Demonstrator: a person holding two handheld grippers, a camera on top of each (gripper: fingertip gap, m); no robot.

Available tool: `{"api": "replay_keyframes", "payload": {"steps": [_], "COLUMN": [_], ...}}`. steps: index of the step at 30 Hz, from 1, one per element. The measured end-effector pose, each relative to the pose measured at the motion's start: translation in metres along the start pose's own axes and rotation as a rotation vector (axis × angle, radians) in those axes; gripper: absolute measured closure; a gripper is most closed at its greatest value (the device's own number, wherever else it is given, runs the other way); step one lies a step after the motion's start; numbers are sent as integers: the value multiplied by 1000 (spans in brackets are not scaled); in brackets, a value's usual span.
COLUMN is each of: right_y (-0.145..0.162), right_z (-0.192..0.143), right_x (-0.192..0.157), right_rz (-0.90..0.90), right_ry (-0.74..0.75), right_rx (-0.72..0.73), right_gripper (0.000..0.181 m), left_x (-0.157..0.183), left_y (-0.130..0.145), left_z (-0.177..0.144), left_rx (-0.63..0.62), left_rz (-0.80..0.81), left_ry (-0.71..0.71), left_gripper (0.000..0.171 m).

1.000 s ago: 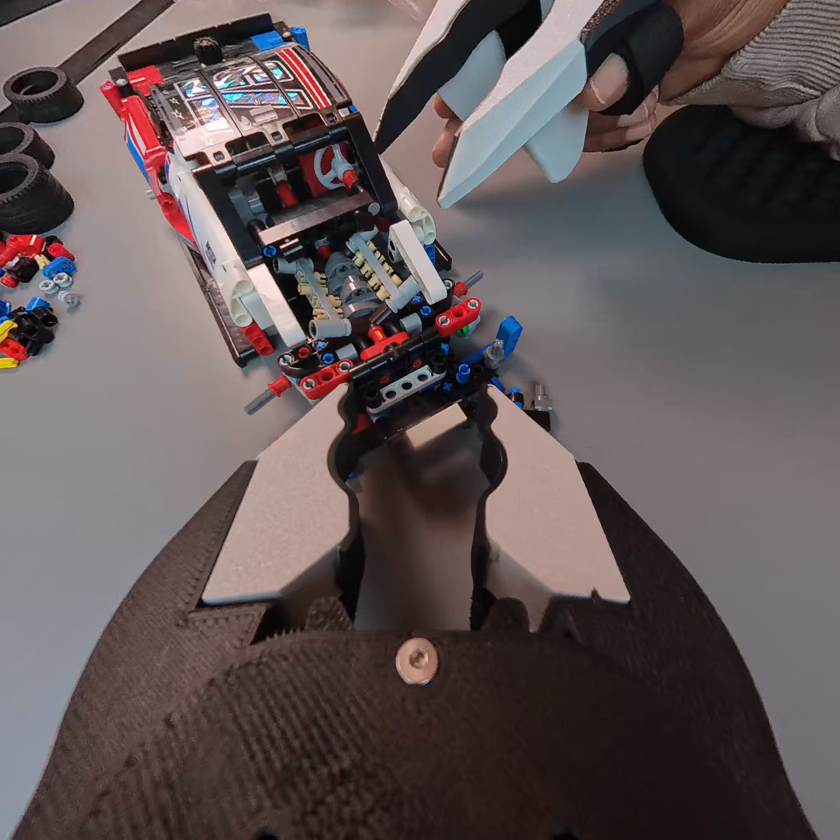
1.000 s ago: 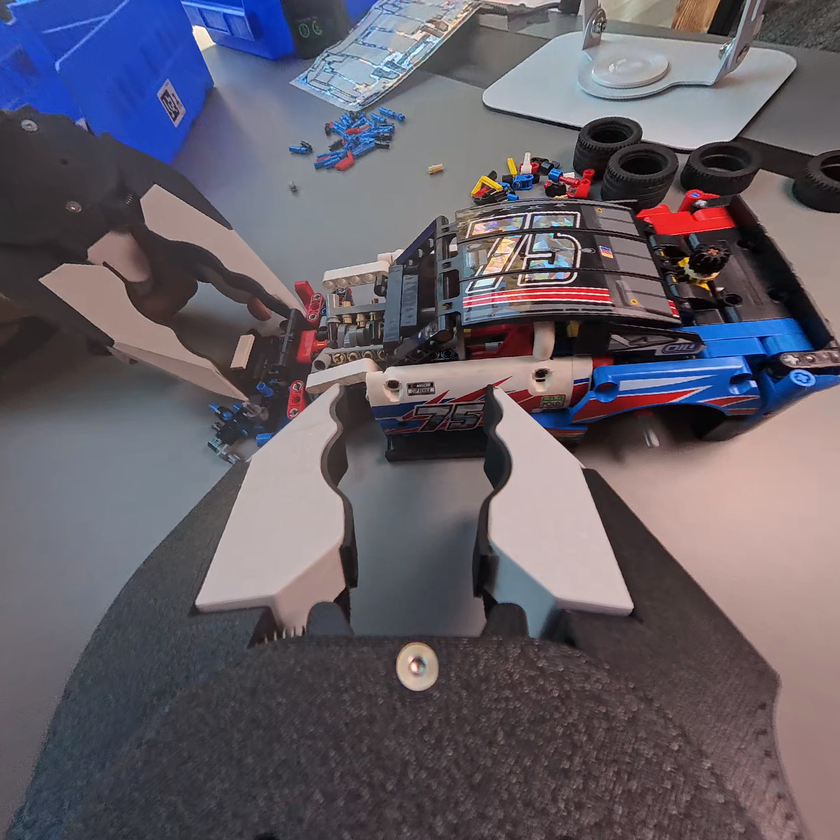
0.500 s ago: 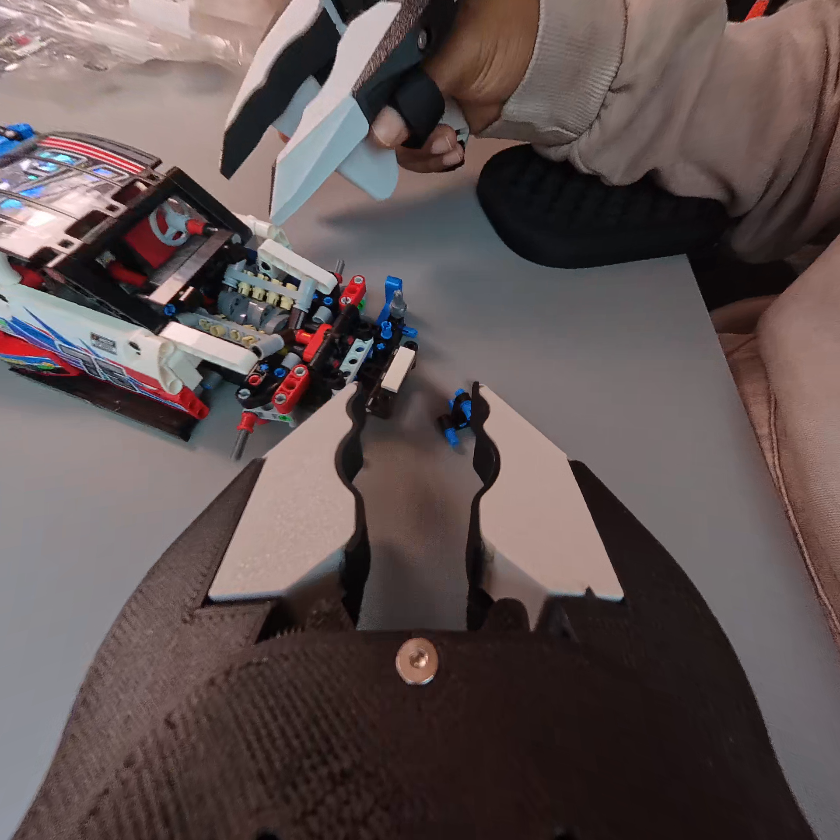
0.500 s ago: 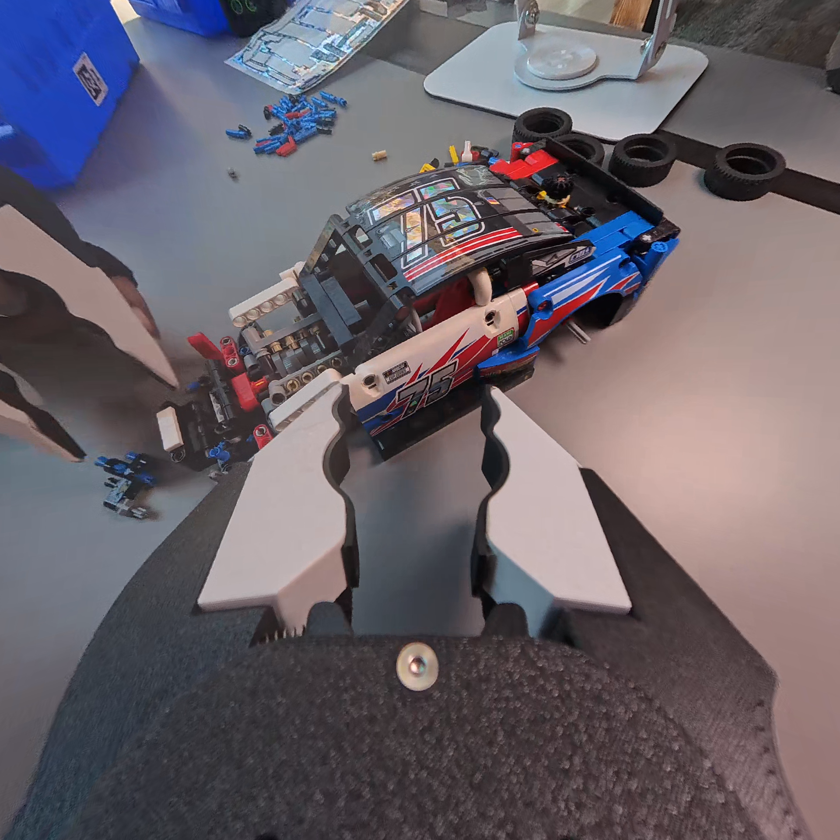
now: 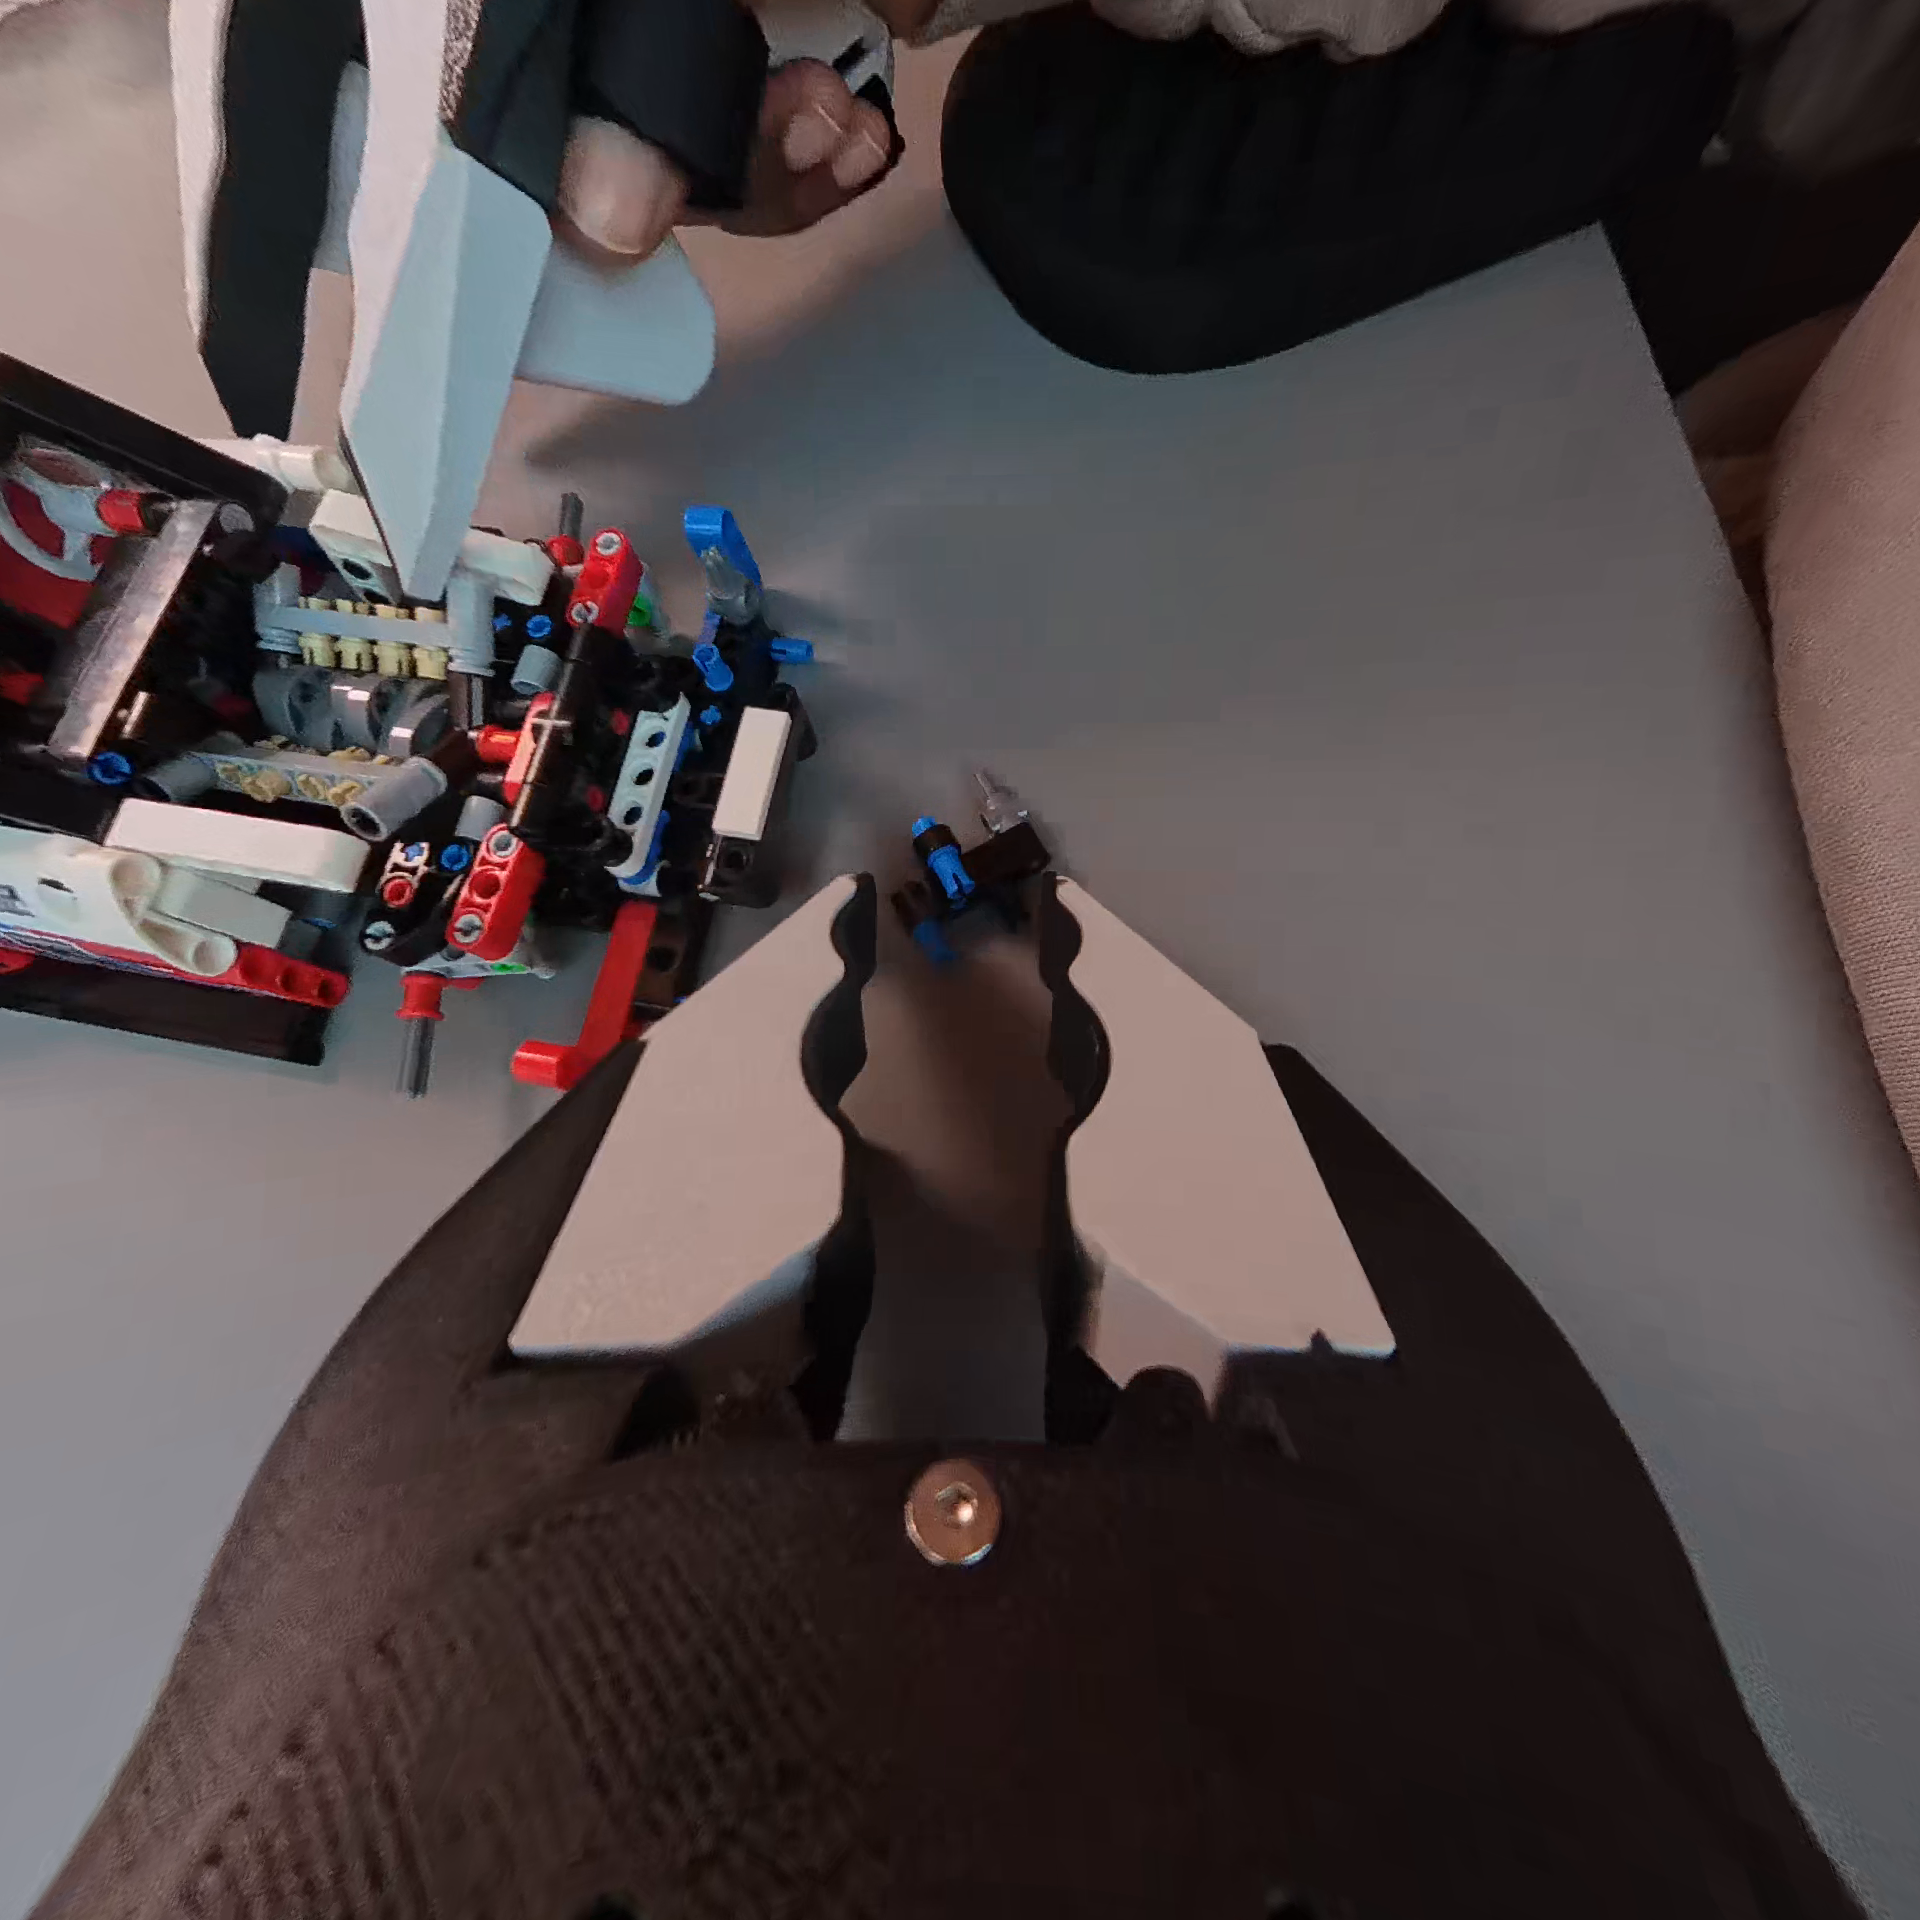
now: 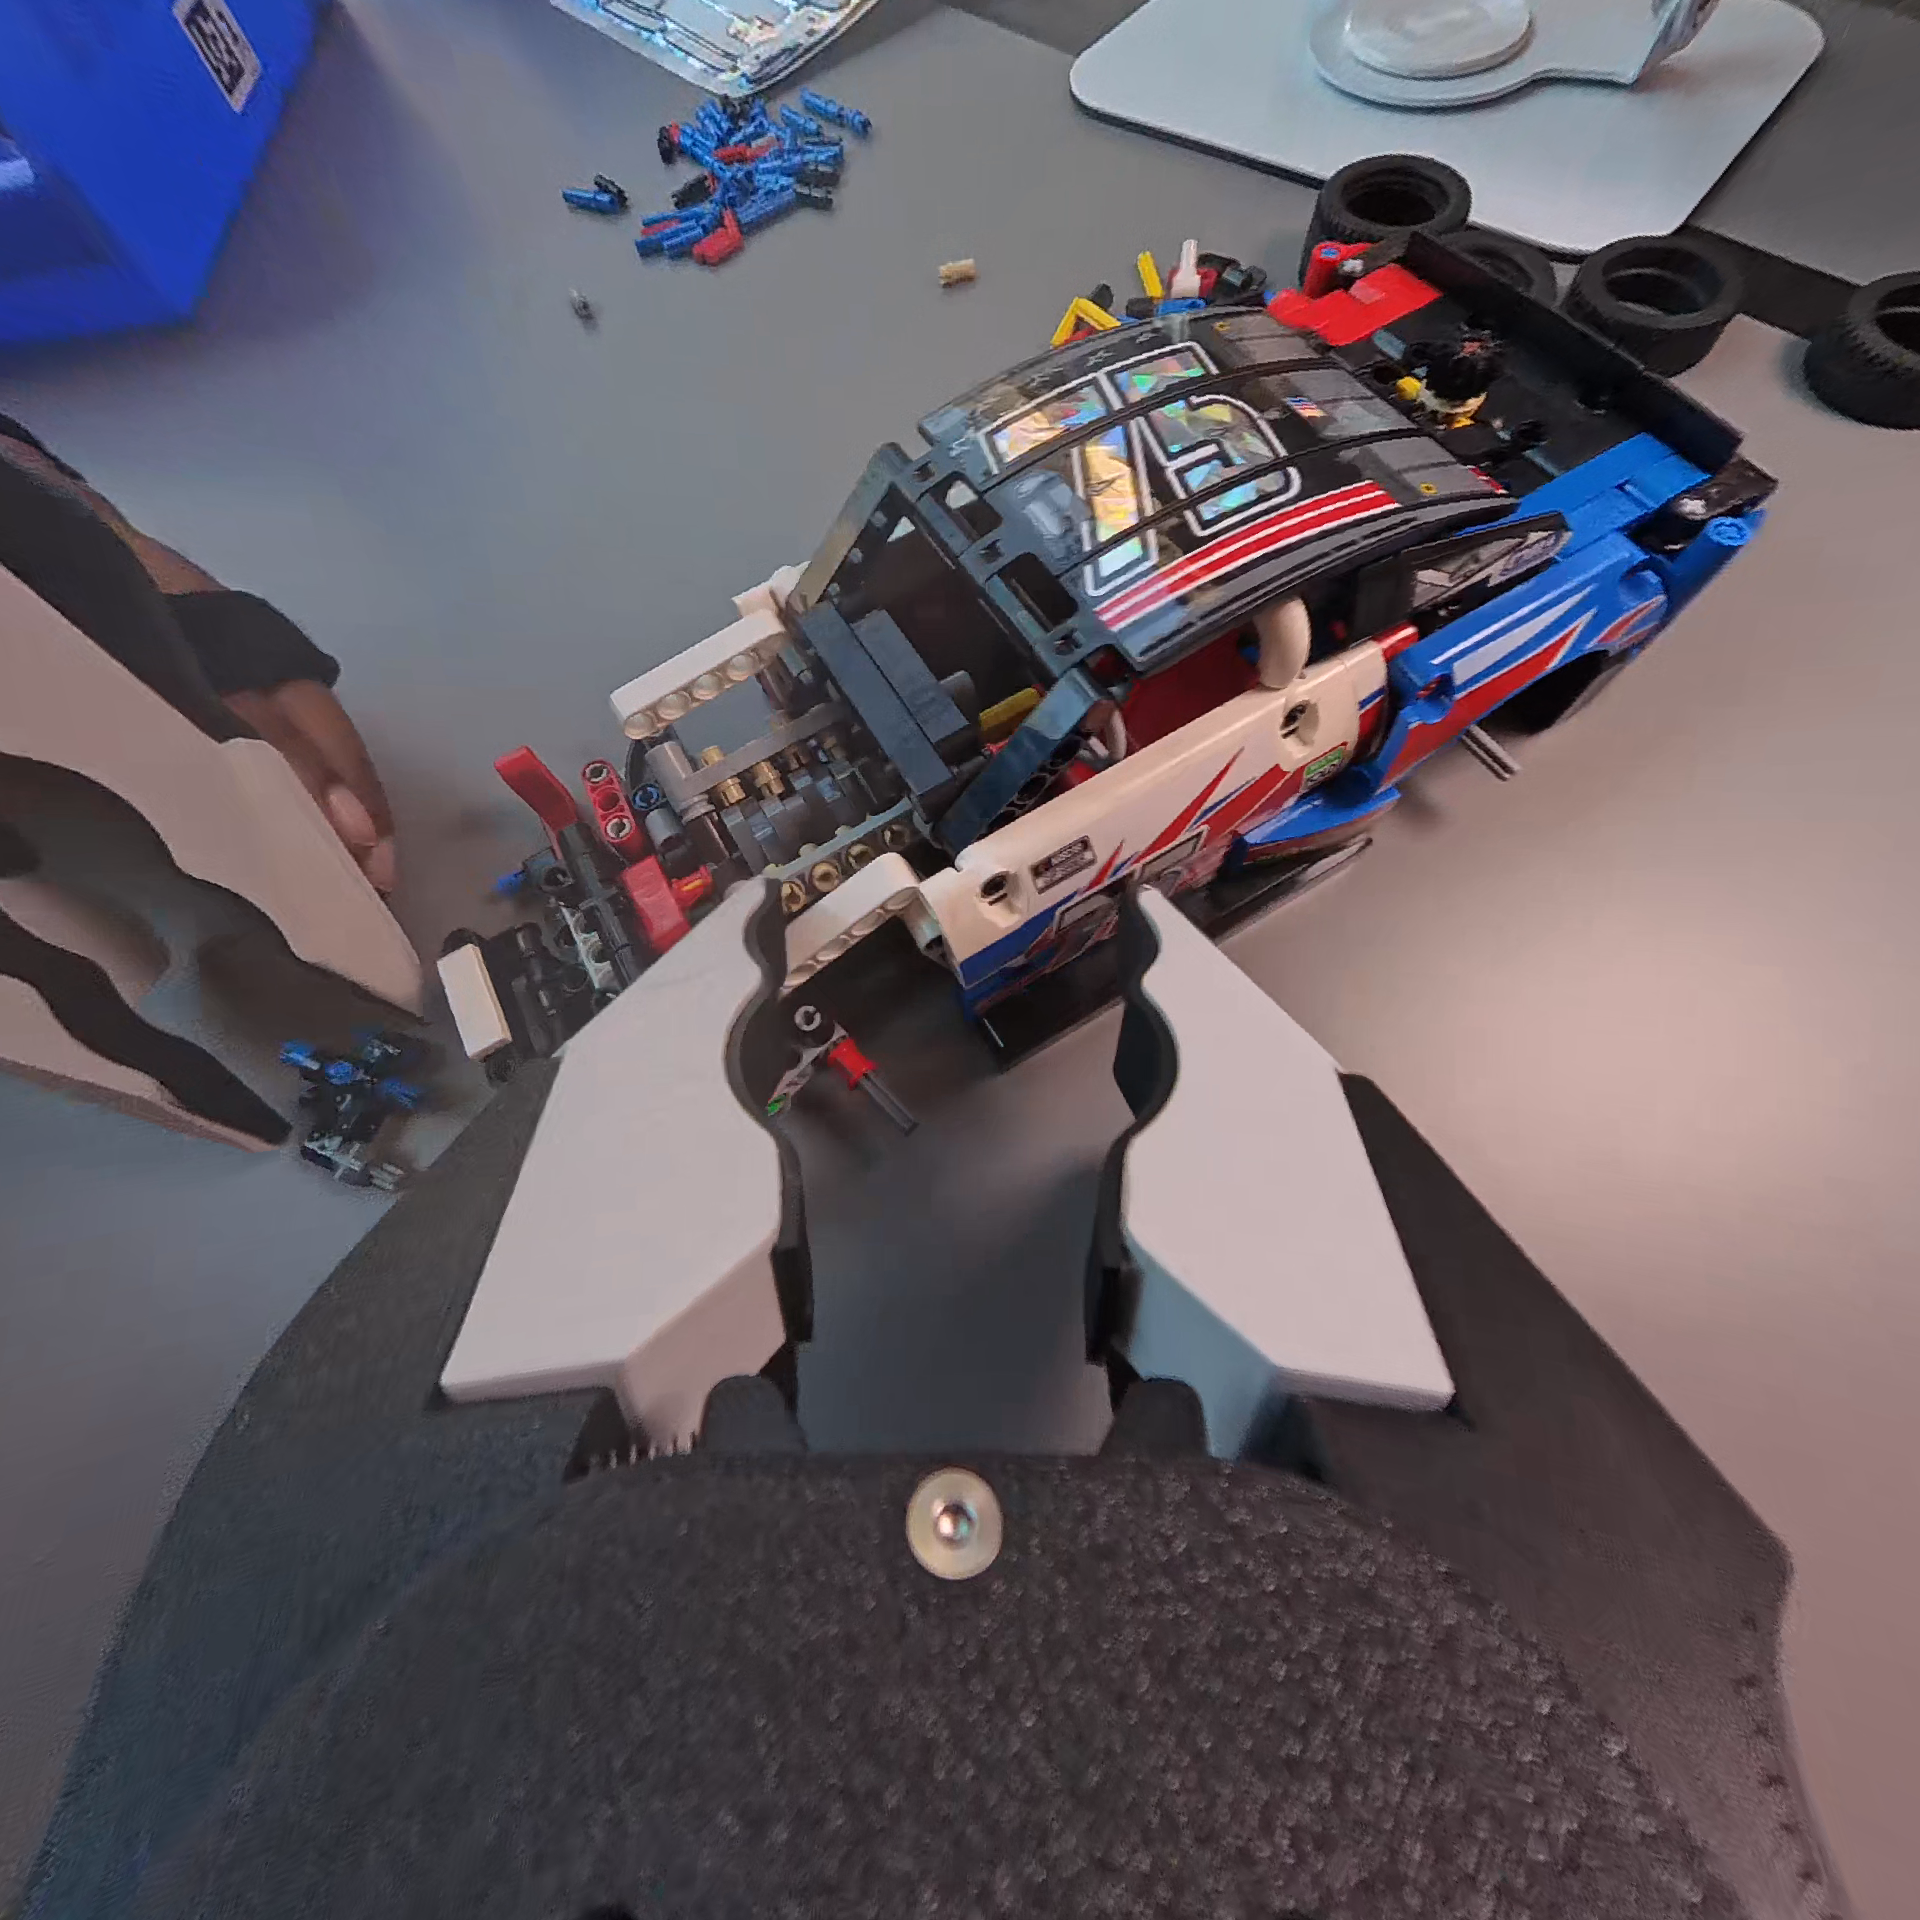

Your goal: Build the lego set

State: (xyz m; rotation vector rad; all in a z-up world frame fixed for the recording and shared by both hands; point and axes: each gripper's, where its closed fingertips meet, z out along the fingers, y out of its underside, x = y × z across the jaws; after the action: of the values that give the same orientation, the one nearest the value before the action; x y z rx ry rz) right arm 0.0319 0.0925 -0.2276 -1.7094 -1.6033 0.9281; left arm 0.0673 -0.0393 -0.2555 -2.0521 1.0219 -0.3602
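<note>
The left wrist view alone showed the table's (image 5: 1351, 665) near corner, a tan cushion (image 5: 1860, 831) at the right edge and a dark rounded shape (image 5: 1299, 187) in the upper right. In it the left gripper (image 5: 951, 894) stood with its fingers apart, its tips flanking a small black-and-blue pin assembly (image 5: 961, 857) lying on the table at centre frame, apart from the car's front end. Whether the tips touched it could not be told. The Lego race car (image 5: 312, 748) was cut off at the left edge, only its exposed engine bay and red front beams showing.

The right wrist view alone showed the whole car (image 6: 1195, 665) slanting from centre to upper right, four loose tyres (image 6: 1652, 296) behind it, a heap of blue pins (image 6: 743, 171) at upper centre, a blue bin (image 6: 114, 156) at upper left and a grey plate (image 6: 1455, 114) along the top. The right gripper (image 6: 945, 904) was spread open, its tips at the car's white front side panel, nothing clamped. The tail end was blurred.
</note>
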Motion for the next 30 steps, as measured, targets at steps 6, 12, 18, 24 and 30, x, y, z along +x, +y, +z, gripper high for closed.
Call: {"api": "replay_keyframes", "payload": {"steps": [6,12,18,24,30], "right_y": [7,7,5,0,-14], "right_z": [-11,-15,-11,-1,-12], "right_x": [5,8,-2,-20,-28], "right_rz": [-64,-101,-131,-139,-265], "right_ry": [-108,-120,-144,-154,-122], "right_rx": [22,48,74,87,137], "right_gripper": [129,132,133,133,133], "left_x": [2,-4,-17,-31,-31], "left_y": [3,3,-13,-12,-14], "left_z": [-2,-13,-36,-48,-50], "left_rx": [-16,39,193,250,285], "left_rz": [44,-25,-155,-218,-279], "left_ry": [-14,10,48,36,72], "left_gripper": [150,150,151,151,164]}}
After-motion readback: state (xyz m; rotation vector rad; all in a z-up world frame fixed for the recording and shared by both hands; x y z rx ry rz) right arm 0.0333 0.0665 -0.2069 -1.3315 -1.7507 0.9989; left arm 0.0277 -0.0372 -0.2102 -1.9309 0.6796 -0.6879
